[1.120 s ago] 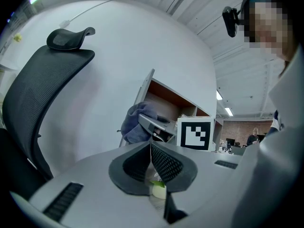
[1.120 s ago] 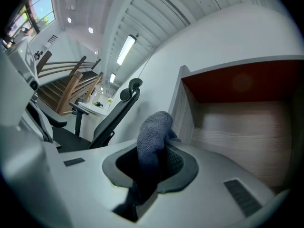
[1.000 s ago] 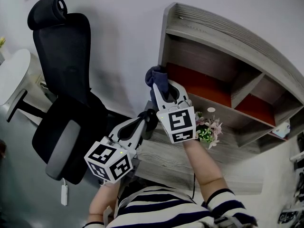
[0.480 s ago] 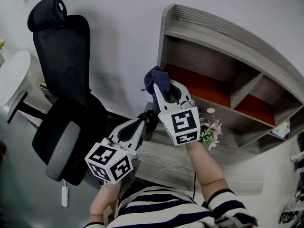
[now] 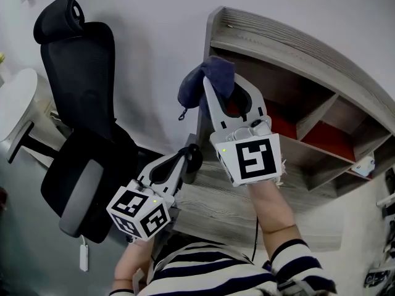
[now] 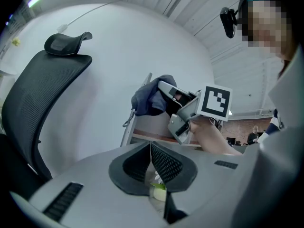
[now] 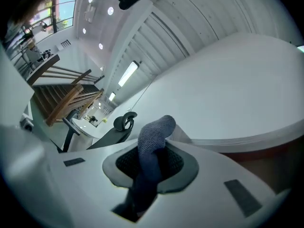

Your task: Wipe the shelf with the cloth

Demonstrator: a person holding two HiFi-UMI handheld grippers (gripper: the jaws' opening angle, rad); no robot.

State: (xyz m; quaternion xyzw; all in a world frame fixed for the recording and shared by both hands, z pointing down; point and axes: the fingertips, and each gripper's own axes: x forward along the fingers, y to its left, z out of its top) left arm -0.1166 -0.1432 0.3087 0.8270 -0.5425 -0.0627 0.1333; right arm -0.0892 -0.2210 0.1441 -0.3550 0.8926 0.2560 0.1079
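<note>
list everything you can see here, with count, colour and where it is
shelf: one, grey wood with red back panels, against the wall, right
cloth: one, dark blue, by the shelf's left side
office chair: one, black, left
round table: one, white, far left edge
desk: one, grey wood, below the shelf
striped top: one, black and white, bottom
right claw: one, white, shut on the cloth
left claw: one, white, shut, by the desk edge

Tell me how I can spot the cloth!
Find the big grey wooden shelf against the white wall. At its left end, the right gripper holds the cloth. It is the only soft, dark blue, bunched-up thing there; everything right beside it is hard wood or plastic.
</note>
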